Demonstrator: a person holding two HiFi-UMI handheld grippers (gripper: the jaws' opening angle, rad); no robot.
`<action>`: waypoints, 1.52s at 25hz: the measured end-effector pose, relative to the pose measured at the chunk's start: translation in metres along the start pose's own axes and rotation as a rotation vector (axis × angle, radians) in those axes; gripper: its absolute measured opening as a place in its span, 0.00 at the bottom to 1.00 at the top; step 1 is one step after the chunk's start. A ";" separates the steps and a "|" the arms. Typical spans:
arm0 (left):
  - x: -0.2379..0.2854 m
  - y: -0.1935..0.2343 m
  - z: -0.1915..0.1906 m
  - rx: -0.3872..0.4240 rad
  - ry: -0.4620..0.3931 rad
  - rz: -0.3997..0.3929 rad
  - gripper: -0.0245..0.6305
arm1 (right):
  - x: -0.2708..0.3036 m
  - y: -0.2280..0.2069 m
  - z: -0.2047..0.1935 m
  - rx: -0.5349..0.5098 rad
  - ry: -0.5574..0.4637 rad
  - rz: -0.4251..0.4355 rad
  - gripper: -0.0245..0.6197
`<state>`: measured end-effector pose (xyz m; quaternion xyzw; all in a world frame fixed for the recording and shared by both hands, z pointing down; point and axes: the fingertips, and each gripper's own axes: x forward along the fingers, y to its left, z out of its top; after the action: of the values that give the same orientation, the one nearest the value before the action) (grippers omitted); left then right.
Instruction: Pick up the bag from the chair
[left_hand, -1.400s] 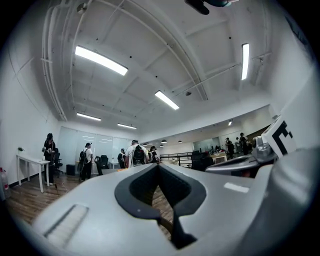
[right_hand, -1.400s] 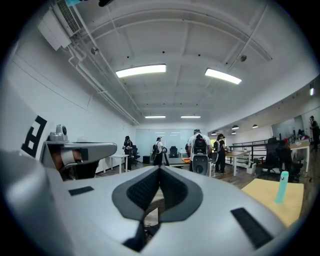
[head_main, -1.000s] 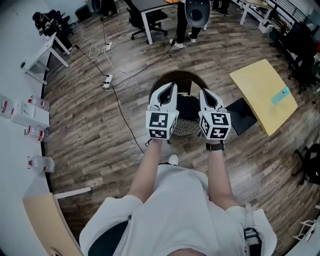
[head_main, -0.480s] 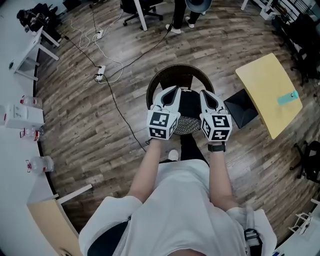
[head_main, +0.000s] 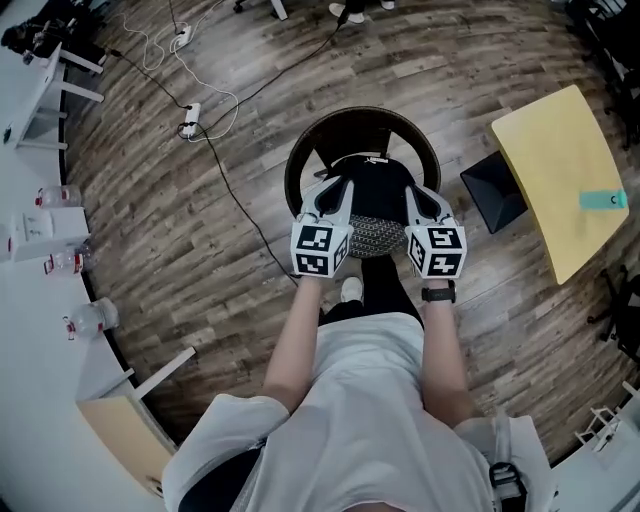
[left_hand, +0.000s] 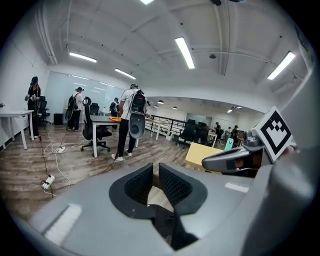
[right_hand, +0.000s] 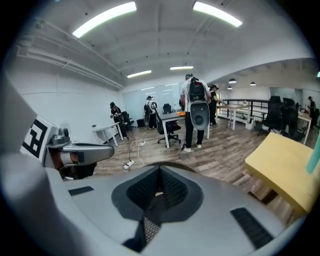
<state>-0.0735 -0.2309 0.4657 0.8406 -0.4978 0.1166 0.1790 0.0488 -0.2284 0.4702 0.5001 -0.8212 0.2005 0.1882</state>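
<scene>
**Step in hand: approach to the bag.** The bag (head_main: 375, 198), black and slumped, lies on the seat of the round chair (head_main: 298, 165) at 12 o'clock from the person. No grasp has been made.

**Gripper state**
- The left gripper (head_main: 343, 188) has its jaws drawn almost together. Only a thin slit shows between the pads in the left gripper view, and nothing stands in it.
- The right gripper (head_main: 412, 193) has its jaws pressed together at the tips and is empty.

**Procedure (recommended)**
1. Spread the jaws of the working gripper before descending. Closed tips would only push the soft fabric.
2. Tip the gripper nose down. Both gripper views look out level across the room rather than at the seat, so the bag is not yet in line with either pair of jaws.
3. Aim for a raised fold or a strap. No strap can be made out in the head view, so locate one first.
4. Close fully, then lift straight up — clear of the chair's dark rim, which curves round from 9 to 3 o'clock.

**Arm pose**
Both forearms reach forward and down from the torso, roughly parallel, with the marker cubes turned up. The fingers point toward 12 o'clock. The left gripper sits over the bag's 9 o'clock edge and the right over its 3 o'clock edge — whether either touches the fabric cannot be told.
</scene>
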 end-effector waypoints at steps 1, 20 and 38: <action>0.009 0.001 -0.009 -0.009 0.016 -0.004 0.07 | 0.007 -0.007 -0.010 0.012 0.031 -0.003 0.05; 0.101 0.059 -0.185 -0.141 0.325 0.033 0.24 | 0.136 -0.063 -0.159 0.087 0.356 0.064 0.08; 0.177 0.134 -0.377 -0.139 0.632 0.032 0.62 | 0.223 -0.106 -0.321 0.026 0.600 0.028 0.49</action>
<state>-0.1141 -0.2732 0.8992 0.7405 -0.4376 0.3404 0.3798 0.0828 -0.2730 0.8715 0.4096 -0.7331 0.3521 0.4132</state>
